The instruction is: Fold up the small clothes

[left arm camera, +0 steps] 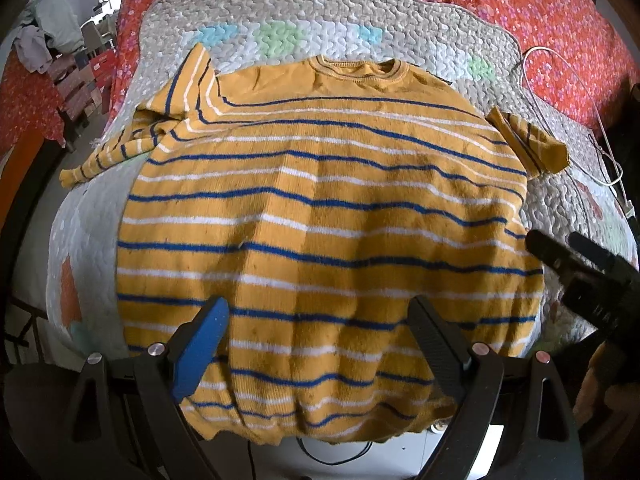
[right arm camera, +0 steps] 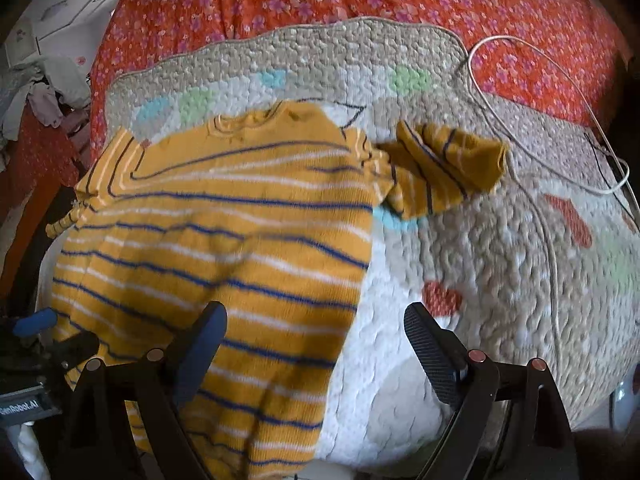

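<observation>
Softly knitted and light, the sweater lies flat on the quilt, hem toward me, and I judge it will sag and crease wherever I lift it. My left gripper hangs wide over the hem; the bunched left sleeve looks the natural hold. My right gripper gapes over the right edge, bare quilt beyond, a cable nearby.
</observation>
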Motion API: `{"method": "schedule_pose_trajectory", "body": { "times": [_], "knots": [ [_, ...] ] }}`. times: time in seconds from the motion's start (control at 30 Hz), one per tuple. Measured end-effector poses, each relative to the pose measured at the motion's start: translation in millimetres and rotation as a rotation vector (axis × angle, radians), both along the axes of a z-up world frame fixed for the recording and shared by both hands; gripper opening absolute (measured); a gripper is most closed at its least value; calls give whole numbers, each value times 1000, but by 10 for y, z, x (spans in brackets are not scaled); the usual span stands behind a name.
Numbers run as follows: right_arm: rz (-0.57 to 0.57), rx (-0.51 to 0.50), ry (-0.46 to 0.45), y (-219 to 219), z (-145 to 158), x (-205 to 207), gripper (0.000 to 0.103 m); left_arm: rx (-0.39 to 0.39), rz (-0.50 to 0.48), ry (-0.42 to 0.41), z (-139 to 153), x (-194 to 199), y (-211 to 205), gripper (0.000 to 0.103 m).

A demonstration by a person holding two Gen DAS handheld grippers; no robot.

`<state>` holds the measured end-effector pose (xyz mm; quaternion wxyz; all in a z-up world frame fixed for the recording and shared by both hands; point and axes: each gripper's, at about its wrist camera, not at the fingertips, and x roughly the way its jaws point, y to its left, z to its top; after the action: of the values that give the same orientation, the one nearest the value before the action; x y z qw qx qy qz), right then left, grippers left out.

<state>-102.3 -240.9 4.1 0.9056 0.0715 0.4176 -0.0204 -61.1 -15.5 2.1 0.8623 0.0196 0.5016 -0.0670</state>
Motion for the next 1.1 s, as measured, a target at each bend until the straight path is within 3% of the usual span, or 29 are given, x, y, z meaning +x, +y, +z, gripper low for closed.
{"method": "schedule_pose_trajectory", "body": {
  "times": [0.43,0.63,0.83,0.9,0.97,1.1],
  "knots": [
    [20,-41,-19,-188,121,594,93,13,-23,2,-40,418,-10,91],
    [46,-38,-22,-266,145,902,93,-40,-49,-5,88,770,30,91],
    [52,5,-24,-487,250,1499,93,-117,-55,-54,470,1748,182,91],
    [50,14,-19,-548,233,1770,93,-102,-64,-67,515,2162,184,91],
    [61,22,-10,-557,202,2001,93,-86,-93,-64,476,2508,149,91],
    [110,58,42,-499,75,2537,93,-69,-168,34,164,3164,38,91]
  ]
}}
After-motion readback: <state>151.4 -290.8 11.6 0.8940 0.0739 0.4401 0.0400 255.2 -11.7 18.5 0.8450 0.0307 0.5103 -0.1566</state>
